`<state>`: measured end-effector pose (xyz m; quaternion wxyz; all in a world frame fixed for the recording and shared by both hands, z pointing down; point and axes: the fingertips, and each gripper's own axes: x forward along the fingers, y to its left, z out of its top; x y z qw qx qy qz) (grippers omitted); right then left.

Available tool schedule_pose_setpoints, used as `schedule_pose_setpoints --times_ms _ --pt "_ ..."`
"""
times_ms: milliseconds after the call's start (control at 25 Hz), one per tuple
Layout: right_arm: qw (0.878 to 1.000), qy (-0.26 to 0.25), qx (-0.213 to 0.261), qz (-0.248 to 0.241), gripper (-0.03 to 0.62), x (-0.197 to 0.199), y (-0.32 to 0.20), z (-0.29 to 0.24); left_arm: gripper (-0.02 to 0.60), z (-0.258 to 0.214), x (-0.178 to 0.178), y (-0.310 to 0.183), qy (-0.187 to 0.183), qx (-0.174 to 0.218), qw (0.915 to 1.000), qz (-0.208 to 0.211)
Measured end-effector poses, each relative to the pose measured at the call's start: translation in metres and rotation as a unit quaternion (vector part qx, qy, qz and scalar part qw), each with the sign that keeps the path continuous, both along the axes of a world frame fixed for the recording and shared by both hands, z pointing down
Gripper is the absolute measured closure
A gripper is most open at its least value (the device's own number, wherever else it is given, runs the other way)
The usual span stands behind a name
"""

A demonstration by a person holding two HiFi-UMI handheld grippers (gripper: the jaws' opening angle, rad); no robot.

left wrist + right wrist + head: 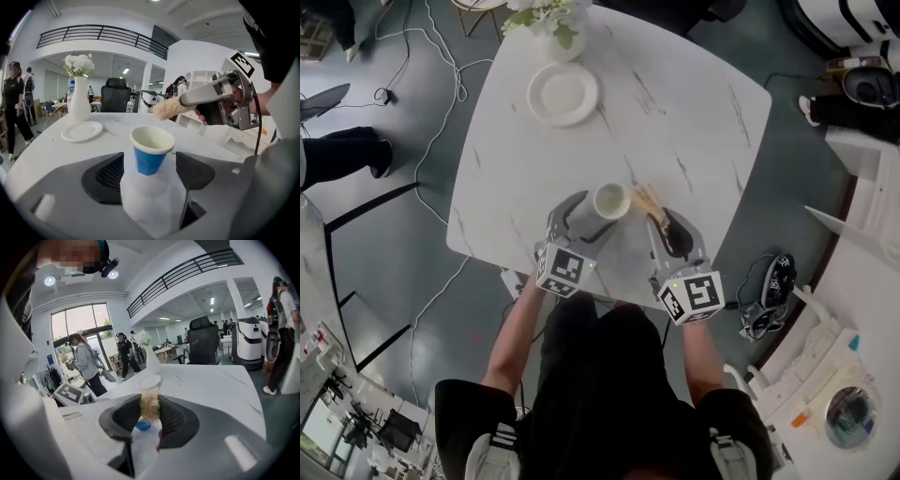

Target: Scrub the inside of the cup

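Blue cup (151, 152) between left gripper's (150, 160) spread jaws; brush (166, 108), seemingly, in right gripper (150, 403).

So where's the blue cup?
In the head view the cup stands by the table's near edge, between the left gripper's open jaws, with the right gripper's brush just to its right.

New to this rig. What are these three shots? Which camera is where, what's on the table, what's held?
No robot here: a person holds a two-jaw gripper in each hand. The top-down picture comes from a camera on their head; the other two come from cameras riding on each gripper, looking along its jaws. On the white table stand a blue cup, a white plate and a vase of flowers. The left gripper is open, its jaws either side of the cup without pressing it. The right gripper is shut on a bristly brush, near the cup.
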<state>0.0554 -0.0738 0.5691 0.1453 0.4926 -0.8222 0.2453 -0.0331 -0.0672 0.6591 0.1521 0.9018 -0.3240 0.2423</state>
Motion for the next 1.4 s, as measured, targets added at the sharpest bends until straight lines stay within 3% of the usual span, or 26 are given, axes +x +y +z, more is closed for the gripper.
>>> schedule_pose_setpoints --times_ms 600,800,920,1400 --pt "1.0 -0.005 -0.022 0.014 0.485 0.011 -0.01 0.018 0.218 0.016 0.027 -0.014 0.007 -0.007 0.9993 0.036" --pt "1.0 -0.006 -0.027 0.013 0.485 0.013 -0.012 0.023 0.22 0.018 0.032 -0.021 0.01 0.001 0.9993 0.036" --pt "1.0 -0.006 -0.027 0.012 0.485 0.013 -0.014 0.025 0.26 0.019 0.032 -0.024 0.009 0.004 0.9993 0.035" --pt "1.0 -0.008 -0.007 0.0 0.485 0.015 -0.013 0.004 0.265 0.004 0.032 -0.027 0.001 0.018 0.9995 0.028"
